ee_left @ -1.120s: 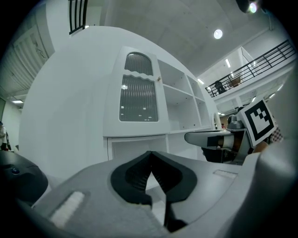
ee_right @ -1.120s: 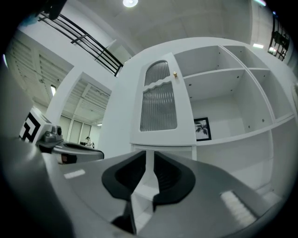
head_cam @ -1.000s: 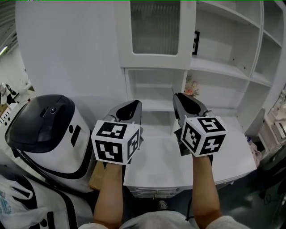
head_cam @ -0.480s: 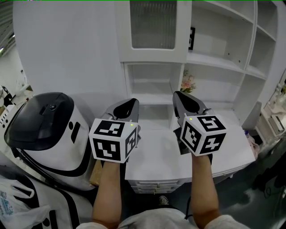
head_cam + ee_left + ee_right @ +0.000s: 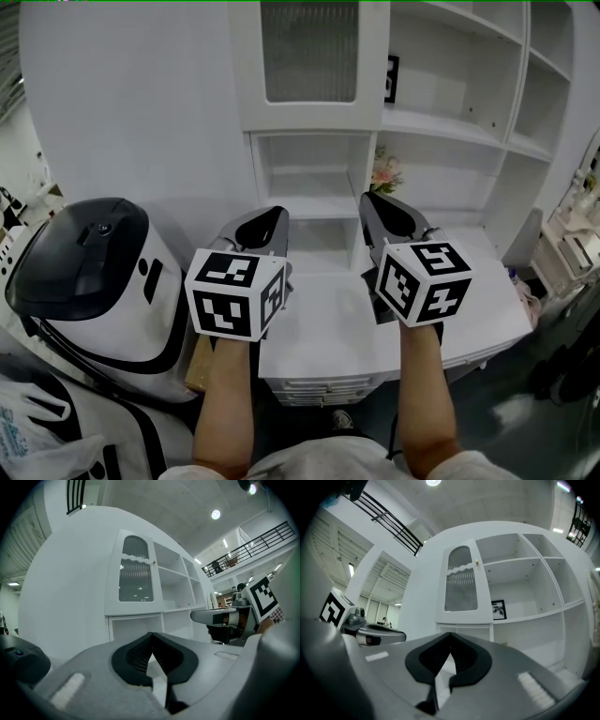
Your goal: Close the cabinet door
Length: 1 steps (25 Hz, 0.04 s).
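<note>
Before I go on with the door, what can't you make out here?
Cabinet door: head view's top edge cuts it off; whether it sits fully shut is unclear in any view.
Door knob: a tiny speck in the gripper views.
Framed picture: head view, half hidden behind the door's frame.
Flowers: head view, too small, partly behind the upright.

Left forearm (image 5: pixel 225 403), right forearm (image 5: pixel 427 394) bare, stretched forward, parallel. Left gripper (image 5: pixel 272 219) level, jaws together, nothing between. Right gripper (image 5: pixel 374 202) alongside, apart, jaws together, nothing between.
</note>
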Available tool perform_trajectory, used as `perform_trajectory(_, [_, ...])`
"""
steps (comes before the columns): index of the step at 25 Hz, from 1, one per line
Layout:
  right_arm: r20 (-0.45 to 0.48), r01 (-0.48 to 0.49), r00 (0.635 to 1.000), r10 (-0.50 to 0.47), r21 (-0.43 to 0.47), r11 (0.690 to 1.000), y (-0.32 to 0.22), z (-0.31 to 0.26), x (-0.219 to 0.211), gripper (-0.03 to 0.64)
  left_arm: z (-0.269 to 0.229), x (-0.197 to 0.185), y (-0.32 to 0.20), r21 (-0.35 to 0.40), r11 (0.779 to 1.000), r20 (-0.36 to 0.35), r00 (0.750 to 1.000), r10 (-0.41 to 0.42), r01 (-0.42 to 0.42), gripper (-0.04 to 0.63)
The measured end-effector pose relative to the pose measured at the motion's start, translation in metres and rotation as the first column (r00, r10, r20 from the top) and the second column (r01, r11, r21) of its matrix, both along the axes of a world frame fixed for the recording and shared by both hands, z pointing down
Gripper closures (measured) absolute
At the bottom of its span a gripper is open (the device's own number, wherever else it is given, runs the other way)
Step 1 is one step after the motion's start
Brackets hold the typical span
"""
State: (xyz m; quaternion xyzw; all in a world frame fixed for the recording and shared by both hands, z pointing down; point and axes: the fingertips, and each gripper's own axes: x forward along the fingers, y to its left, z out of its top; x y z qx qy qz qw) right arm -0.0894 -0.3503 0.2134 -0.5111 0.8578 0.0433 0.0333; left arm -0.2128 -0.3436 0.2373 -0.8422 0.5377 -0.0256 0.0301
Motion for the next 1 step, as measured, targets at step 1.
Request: perform_trajectory(1, [0.0, 0.001, 1.0, -0.001, 0.0, 1.0, -0.0002, 0.0002, -0.0002, 0.614, 0.0002, 0.0003, -0.0003, 0.0, 1.0, 0.0, 1.0, 0.0, 0.0, 0.598])
